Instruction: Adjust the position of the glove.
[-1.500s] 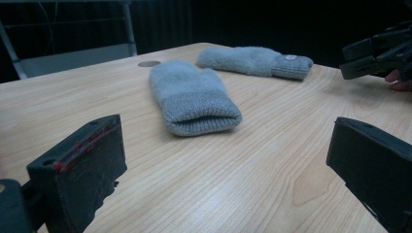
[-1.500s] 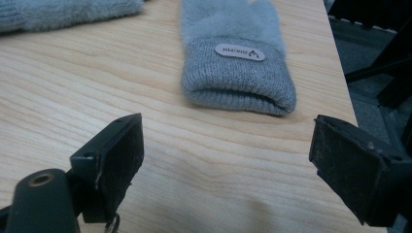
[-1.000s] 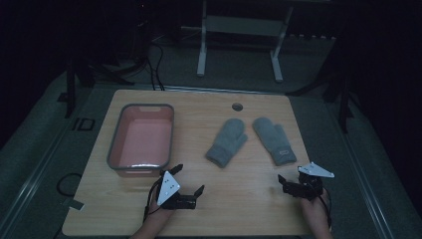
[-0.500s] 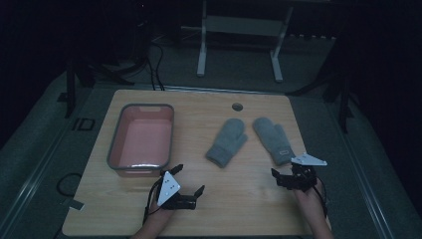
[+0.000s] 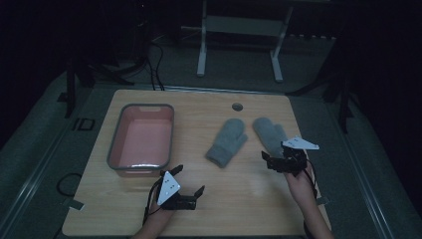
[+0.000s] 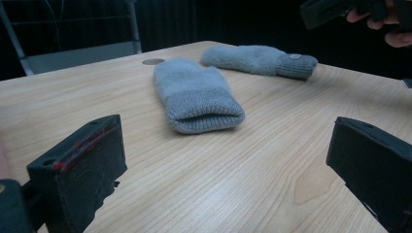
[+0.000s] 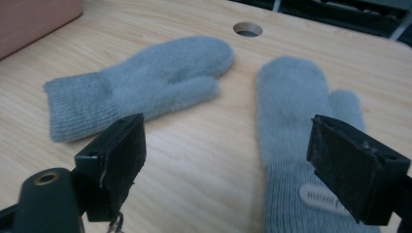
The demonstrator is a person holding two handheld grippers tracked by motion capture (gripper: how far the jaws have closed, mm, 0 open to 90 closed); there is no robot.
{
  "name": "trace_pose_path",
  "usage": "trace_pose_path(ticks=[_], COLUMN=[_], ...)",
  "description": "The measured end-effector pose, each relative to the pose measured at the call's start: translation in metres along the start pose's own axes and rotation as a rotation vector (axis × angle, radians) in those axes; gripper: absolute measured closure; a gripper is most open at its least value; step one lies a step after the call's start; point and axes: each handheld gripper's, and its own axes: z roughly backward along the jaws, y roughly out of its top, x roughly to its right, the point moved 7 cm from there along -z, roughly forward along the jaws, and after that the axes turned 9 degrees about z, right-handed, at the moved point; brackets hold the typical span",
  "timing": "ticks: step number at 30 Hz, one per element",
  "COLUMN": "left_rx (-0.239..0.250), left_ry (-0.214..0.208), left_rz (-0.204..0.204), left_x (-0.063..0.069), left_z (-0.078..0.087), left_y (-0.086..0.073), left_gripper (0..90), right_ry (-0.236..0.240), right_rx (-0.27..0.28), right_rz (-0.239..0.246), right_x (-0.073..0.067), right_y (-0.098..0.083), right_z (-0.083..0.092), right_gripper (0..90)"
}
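Forward and inward since 1 second ago, the right gripper now hangs over the cuff of the right mitten, jaws spread wide apart and holding nothing. Near the table's front edge, the left gripper rests unmoved, its jaws equally wide and empty, the forearm entering from below. Farther in, the 2 grey mittens lie flat, apart, cuffs toward the person; the left mitten angles beside a pink tub.
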Motion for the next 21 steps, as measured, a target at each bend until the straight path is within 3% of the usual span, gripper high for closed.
trace_pose_path(ticks=[6,9,13,18,19,21], left_rx=[0.002,0.001,0.002,0.002,0.002,0.002], left_ry=[0.008,0.011,0.009,0.008,0.008,0.007], left_rz=[-0.009,-0.013,0.0,0.005,0.005,0.005], left_x=[0.001,0.001,0.0,0.0,0.0,0.0], left_z=[0.0,0.0,0.0,0.0,0.0,0.0], left_y=[0.0,0.0,0.0,0.0,0.0,0.0], left_gripper=[0.9,0.9,0.9,0.9,0.9,0.9], right_ry=[0.041,0.105,0.143,0.145,0.127,0.141], right_rx=[0.0,-0.019,-0.039,-0.037,-0.024,-0.003], right_rz=[0.035,0.04,0.042,0.051,0.07,0.115], right_x=[-0.007,-0.014,-0.018,-0.02,-0.021,-0.023], right_y=[0.013,0.017,0.018,0.021,0.023,0.026], right_z=[-0.014,-0.026,-0.039,-0.049,-0.055,-0.061], right_gripper=[15.7,14.8,13.6,12.8,12.4,12.8])
